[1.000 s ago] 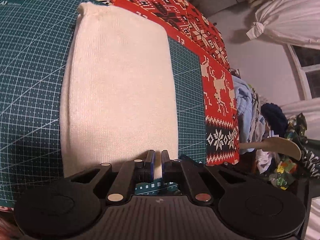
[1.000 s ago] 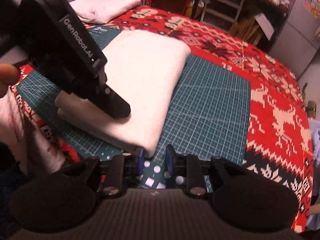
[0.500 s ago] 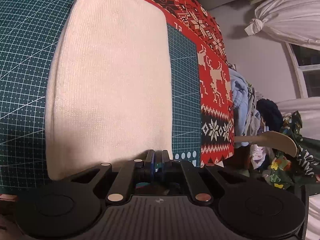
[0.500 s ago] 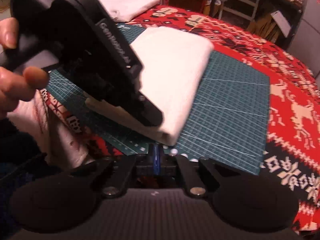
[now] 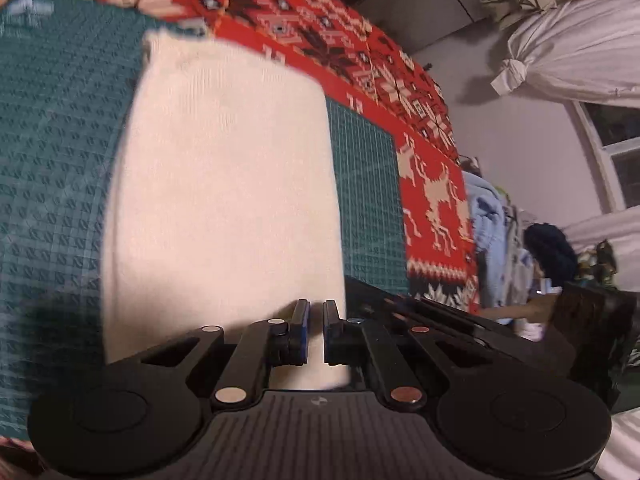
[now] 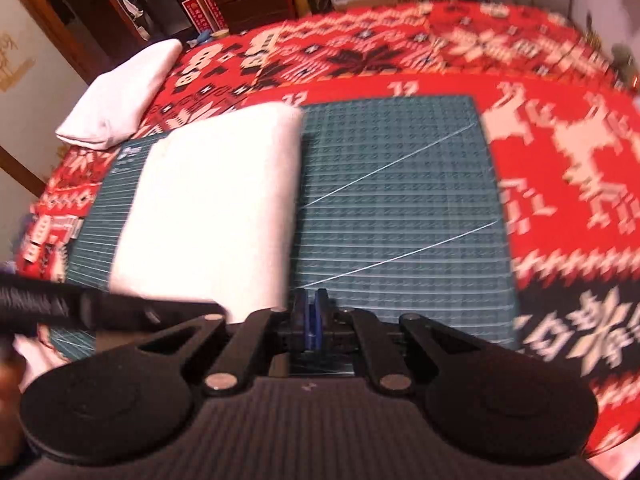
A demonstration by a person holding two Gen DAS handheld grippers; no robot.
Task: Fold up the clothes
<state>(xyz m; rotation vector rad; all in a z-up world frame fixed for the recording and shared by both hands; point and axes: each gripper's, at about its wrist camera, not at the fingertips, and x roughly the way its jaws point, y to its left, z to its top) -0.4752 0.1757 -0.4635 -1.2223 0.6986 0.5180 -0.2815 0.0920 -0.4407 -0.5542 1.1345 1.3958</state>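
Left hand-held gripper (image 5: 315,330) sits with its fingers slightly parted over the near edge of the folded cream sweater (image 5: 224,200), gripping nothing. Right hand-held gripper (image 6: 310,322) has its fingers pressed together, empty, beside the sweater's near corner. The sweater lies on the green cutting mat (image 6: 400,200), toward its left side.

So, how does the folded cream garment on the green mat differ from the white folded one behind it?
The cream knit garment lies on the green cutting mat; the white folded cloth lies off the mat, on the red patterned tablecloth. The cream garment is close to both hand-held grippers; the white cloth sits at the far left corner. The cream garment is a neat rectangle; the white cloth looks softer and more rounded. Both are pale and folded.
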